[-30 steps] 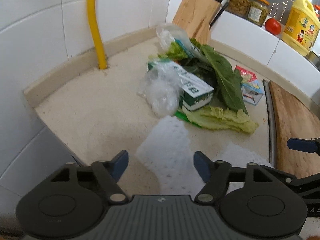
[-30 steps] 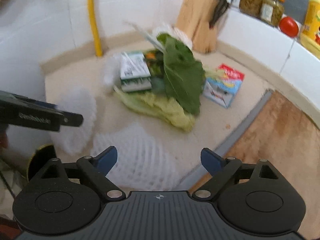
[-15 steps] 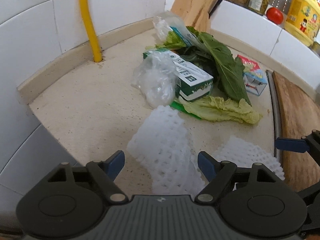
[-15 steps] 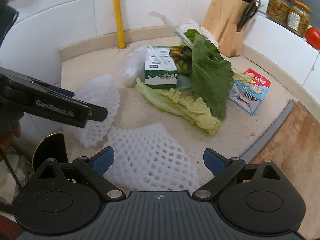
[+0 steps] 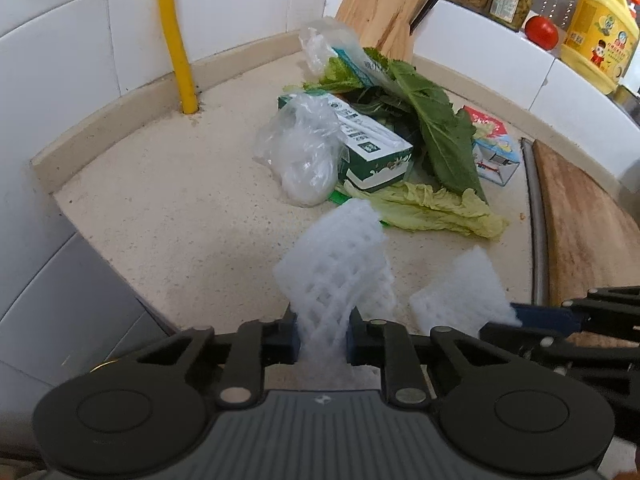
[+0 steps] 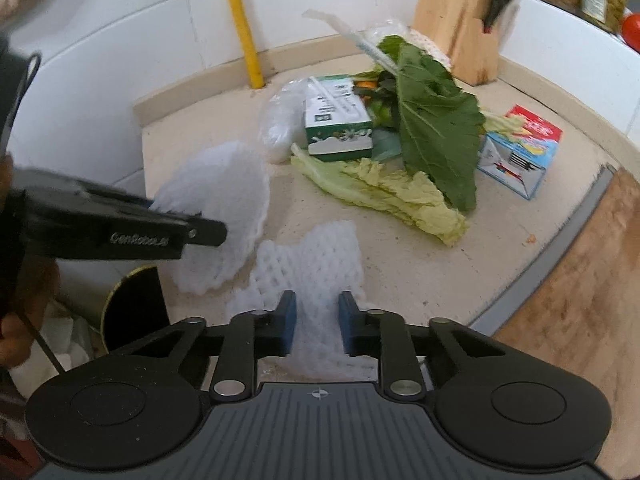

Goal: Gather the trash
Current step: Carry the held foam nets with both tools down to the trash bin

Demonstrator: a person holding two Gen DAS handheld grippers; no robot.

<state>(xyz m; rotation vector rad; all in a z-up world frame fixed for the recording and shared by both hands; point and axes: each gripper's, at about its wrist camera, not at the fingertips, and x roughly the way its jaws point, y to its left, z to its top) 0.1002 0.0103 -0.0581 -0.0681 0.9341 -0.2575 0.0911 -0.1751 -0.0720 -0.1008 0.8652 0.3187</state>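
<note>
Two foam nets pinched, the heap untouched.
My left gripper [image 5: 322, 338] and right gripper [image 6: 316, 326] are closing on one foam net [image 5: 336, 264] each; leaves [image 6: 436, 128], cartons [image 6: 340, 120] wait at twelve o'clock.

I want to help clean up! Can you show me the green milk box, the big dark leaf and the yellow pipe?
green milk box [image 6: 338, 120]: right wrist view, its top face.
big dark leaf [image 6: 436, 120]: right wrist view, middle of the blade.
yellow pipe [image 5: 176, 40]: left wrist view, mid-length.
</note>
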